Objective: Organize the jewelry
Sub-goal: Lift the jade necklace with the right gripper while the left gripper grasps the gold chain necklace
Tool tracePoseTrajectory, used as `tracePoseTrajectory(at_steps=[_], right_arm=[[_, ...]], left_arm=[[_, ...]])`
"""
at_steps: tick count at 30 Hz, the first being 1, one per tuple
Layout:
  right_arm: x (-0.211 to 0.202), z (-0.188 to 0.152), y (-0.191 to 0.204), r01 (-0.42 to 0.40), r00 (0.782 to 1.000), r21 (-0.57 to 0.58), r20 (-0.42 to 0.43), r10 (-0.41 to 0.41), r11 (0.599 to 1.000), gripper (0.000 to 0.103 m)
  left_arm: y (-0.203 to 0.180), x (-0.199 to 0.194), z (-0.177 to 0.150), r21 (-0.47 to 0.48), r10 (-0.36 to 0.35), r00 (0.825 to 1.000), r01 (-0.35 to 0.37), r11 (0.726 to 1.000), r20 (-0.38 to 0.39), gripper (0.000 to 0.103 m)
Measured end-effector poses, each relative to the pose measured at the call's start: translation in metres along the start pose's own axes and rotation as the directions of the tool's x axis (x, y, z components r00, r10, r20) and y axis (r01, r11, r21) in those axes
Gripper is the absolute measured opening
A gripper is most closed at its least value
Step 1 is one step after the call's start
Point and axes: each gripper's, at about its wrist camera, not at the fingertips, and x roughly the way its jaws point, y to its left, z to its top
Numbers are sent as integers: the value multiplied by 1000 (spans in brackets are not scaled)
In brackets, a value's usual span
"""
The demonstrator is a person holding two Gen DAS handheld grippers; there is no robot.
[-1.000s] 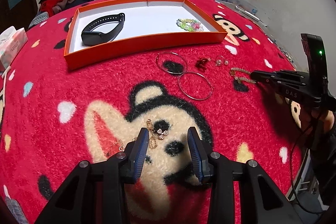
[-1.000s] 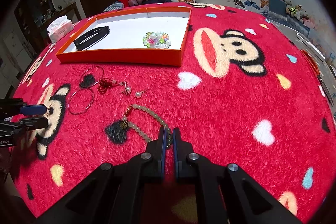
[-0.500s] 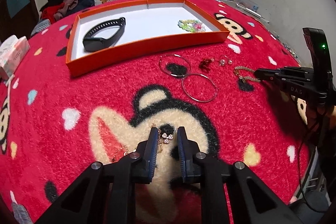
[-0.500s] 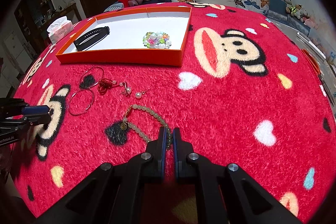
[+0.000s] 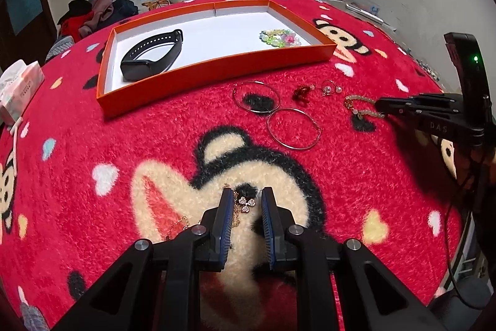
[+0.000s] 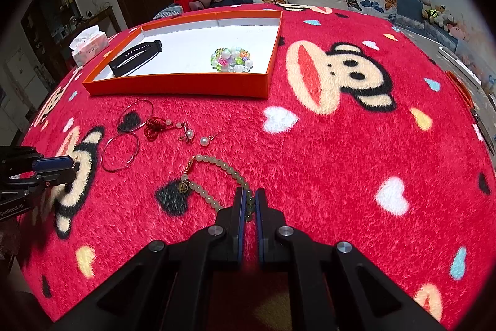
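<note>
With both wrist views checked, I read my left gripper (image 5: 246, 202) as parted, its fingers flanking the gold clover chain (image 5: 245, 203) on the red plush surface (image 5: 155, 129) without pinching it. My right gripper (image 6: 249, 202) is clenched on the jade bead bracelet (image 6: 217, 169), which lies on the surface. Two hoop earrings (image 5: 293, 128), a red knot charm (image 6: 153, 126) and pearl earrings (image 6: 203, 140) lie just before the orange tray (image 6: 176, 84), which holds a black wristband (image 5: 152, 56) and a coloured bead bracelet (image 6: 231, 58).

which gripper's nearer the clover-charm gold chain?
Left. The left gripper has its fingers on either side of the gold clover chain; the right gripper sits across the blanket, shut on the jade bead bracelet.
</note>
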Motion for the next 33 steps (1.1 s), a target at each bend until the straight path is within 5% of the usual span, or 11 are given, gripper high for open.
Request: tracePoseTrajectory(at_steps=[9,21,33], right_arm=[[-4,0,2,-1,1000,-3,15,1,1000,8],[-37,18,23,-46,993,-64,109,53,997,8],[-73,61,37,-85,969,-120,223,110,989,8]], left_arm=[[-12,1,-5,72,78,997,-79,994,18,11],[15,-52,11,-35,16,992,-12,999,122,11],[37,-123,60,-44,50,960,-39,998,276,11]])
